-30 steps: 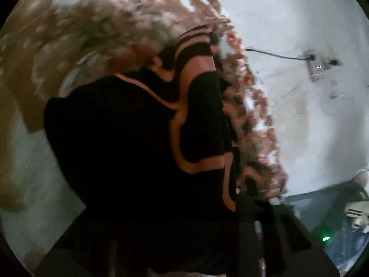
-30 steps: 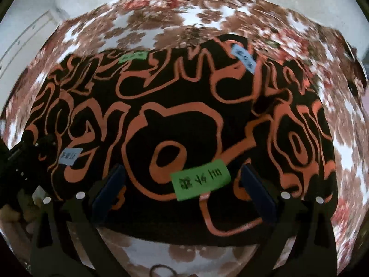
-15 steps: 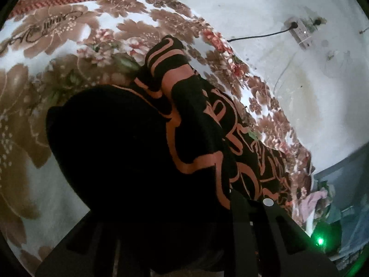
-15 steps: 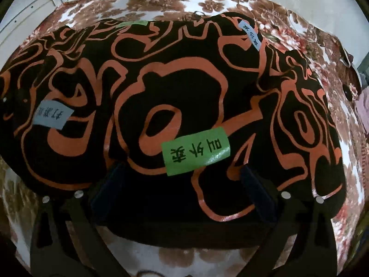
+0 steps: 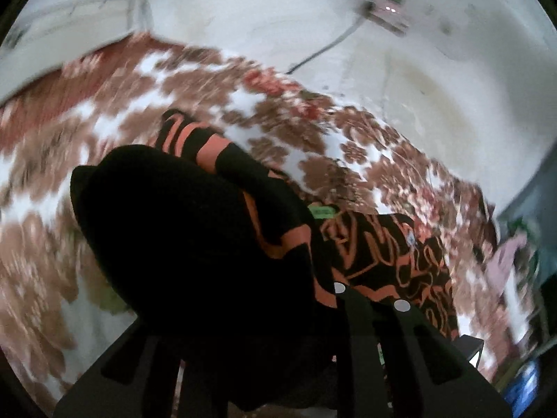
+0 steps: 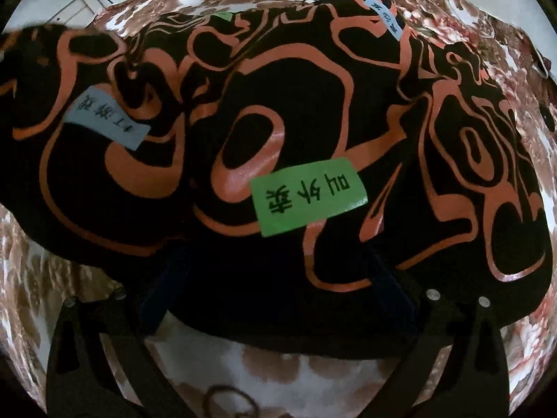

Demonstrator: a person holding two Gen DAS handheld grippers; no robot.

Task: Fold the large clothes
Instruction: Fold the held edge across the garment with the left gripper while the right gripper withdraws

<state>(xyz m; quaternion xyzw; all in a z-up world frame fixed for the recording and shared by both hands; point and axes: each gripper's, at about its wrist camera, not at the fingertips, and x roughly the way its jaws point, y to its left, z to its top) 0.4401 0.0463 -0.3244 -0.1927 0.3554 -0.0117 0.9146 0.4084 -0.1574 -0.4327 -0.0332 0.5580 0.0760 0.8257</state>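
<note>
Black-and-orange garment point(image 6: 278, 111) lies on floral bedspread point(image 6: 278, 365).

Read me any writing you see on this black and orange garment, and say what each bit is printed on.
"叫外卖", seen upside down: green patch on the black and orange garment.
Pale blue patch, left: black characters, too distorted to read.
Small blue patch, top right: too small to read.
Green patch in the left wrist view: blurred, unreadable.

One black-and-orange garment point(image 6: 313, 111), two green labels point(image 6: 308, 196), two blue labels point(image 6: 108, 122).
</note>
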